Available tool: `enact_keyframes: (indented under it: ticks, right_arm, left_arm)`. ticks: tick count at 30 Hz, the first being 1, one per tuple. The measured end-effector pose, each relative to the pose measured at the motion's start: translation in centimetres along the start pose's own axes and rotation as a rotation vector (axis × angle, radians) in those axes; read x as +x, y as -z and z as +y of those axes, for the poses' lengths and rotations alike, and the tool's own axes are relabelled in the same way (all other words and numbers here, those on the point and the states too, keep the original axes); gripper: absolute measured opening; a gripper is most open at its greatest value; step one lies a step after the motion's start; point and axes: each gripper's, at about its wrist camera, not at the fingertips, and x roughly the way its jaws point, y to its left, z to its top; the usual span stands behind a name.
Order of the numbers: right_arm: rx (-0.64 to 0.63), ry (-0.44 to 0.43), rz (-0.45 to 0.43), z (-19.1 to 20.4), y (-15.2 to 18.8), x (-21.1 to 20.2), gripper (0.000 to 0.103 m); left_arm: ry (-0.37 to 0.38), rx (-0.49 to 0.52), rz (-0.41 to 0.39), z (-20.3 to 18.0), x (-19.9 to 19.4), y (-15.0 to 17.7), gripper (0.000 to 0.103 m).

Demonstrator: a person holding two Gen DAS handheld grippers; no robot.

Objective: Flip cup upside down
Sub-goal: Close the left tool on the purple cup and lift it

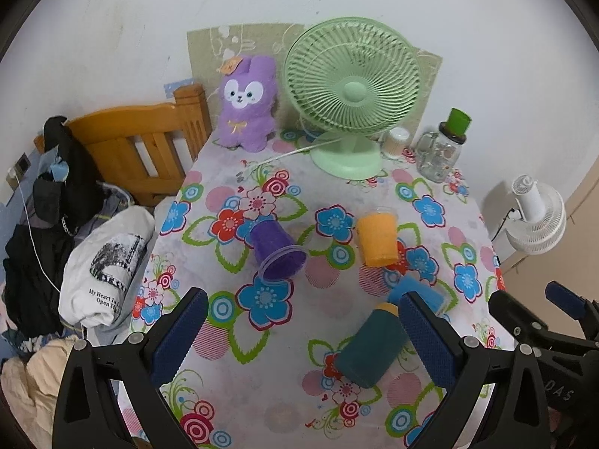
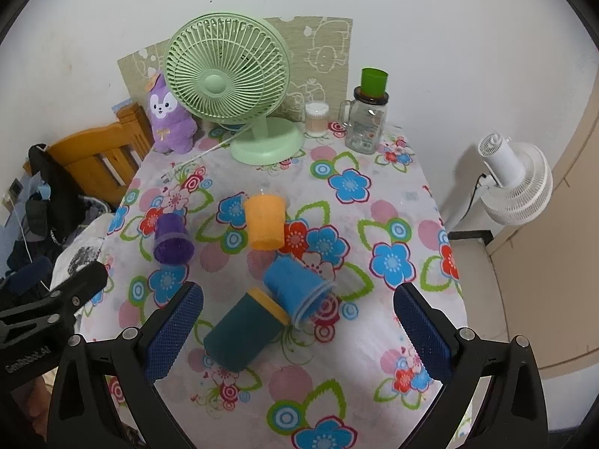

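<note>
Flowered cloth covers the counter (image 2: 404,194), where an orange cup (image 2: 264,220) stands upright at the middle, with purple, blue and dark green cups on their sides nearby. Both the left hand-held gripper (image 1: 303,333) and the right hand-held gripper (image 2: 299,327) hang wide and empty. Likely light, thin plastic: pinch the orange cup's wall gently at mid-height.

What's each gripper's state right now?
Left gripper: open, holding nothing.
Right gripper: open, holding nothing.

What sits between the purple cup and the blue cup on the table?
The orange cup, standing a little farther back than both the purple cup and blue cup; clearest in the right wrist view.
</note>
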Motion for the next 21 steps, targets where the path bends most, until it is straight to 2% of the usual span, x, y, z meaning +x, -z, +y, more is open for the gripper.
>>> enact_keyframes:
  ticks: [9,21]
  right_arm:
    - [-0.053,-0.057,0.038,1.7,-3.3,4.4,0.103]
    - [-0.103,-0.067,0.098,4.5,-6.9,11.4,0.103]
  left_arm:
    - [-0.024,-0.055,0.057,1.2,4.4,-2.3,0.103]
    - [-0.077,-0.096,0.14,3.2,11.8,-5.1,0.101]
